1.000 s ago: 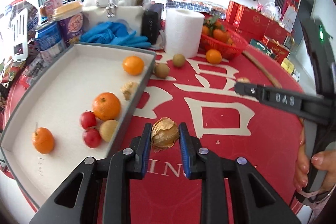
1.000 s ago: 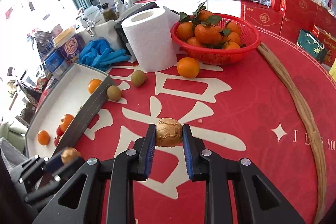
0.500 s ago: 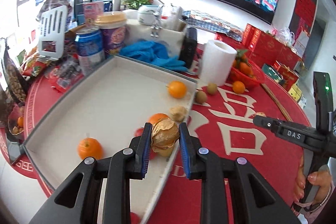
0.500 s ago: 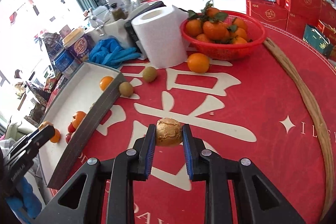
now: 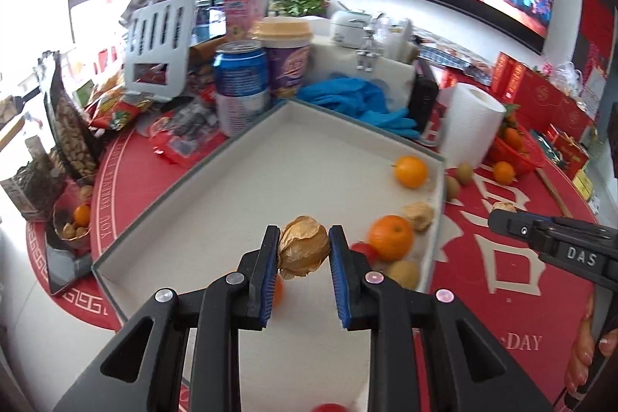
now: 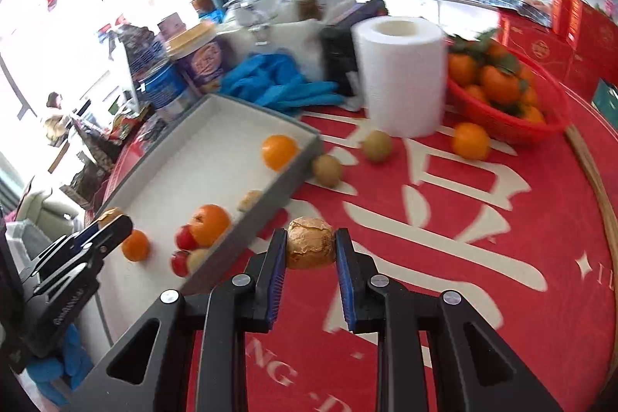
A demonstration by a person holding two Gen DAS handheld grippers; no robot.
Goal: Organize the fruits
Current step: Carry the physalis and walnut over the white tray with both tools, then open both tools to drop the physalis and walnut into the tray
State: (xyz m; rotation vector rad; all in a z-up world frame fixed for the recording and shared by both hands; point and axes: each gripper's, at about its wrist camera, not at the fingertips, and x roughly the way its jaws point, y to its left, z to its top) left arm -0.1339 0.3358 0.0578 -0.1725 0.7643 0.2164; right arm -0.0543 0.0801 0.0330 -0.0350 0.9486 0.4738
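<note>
Left gripper (image 5: 303, 251) closed on a husked physalis (image 5: 304, 250), held between the blue pads above the white floor of the grey tray (image 5: 231, 203). Right gripper (image 6: 311, 250) clamped on a second husked fruit (image 6: 311, 248), over the red tablecloth (image 6: 483, 238) just beside the tray's near wall. In the tray: 3 oranges, one (image 6: 209, 223) touching a red fruit (image 6: 185, 238), plus another husked fruit (image 5: 418, 216). Outside, 2 kiwis (image 6: 327, 170) near the paper roll (image 6: 401, 76), and a red basket (image 6: 506, 111) of oranges.
</note>
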